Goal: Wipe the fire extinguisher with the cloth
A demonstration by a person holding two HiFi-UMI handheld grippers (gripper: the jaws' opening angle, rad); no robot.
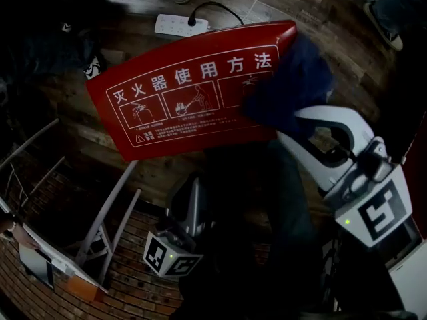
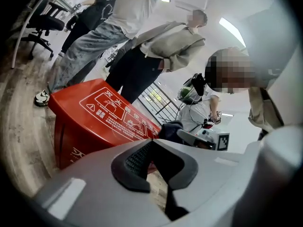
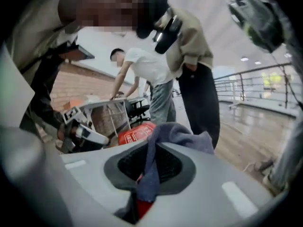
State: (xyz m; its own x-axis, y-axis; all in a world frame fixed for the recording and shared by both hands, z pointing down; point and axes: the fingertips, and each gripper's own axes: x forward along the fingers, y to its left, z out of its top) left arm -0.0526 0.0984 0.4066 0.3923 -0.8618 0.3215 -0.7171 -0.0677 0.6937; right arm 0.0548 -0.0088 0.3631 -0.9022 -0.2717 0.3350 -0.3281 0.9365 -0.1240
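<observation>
The red fire extinguisher box [image 1: 193, 105], printed with white instruction pictures, stands on the wood floor; it also shows in the left gripper view [image 2: 94, 122] and the right gripper view [image 3: 135, 134]. A dark blue cloth [image 1: 293, 79] hangs over the box's right end. My right gripper [image 1: 303, 112] is shut on the cloth [image 3: 177, 136], which bunches over its jaw tips [image 3: 154, 145]. My left gripper [image 1: 190, 192] hovers nearer me, short of the box. Its jaws [image 2: 154, 148] meet at the tips with nothing between them.
A white power strip [image 1: 181, 25] with a black cable lies on the floor behind the box. White metal table legs [image 1: 100, 225] stand at the left. Several people stand close around, one by an office chair [image 2: 42, 25]. A railing [image 2: 158, 100] runs behind.
</observation>
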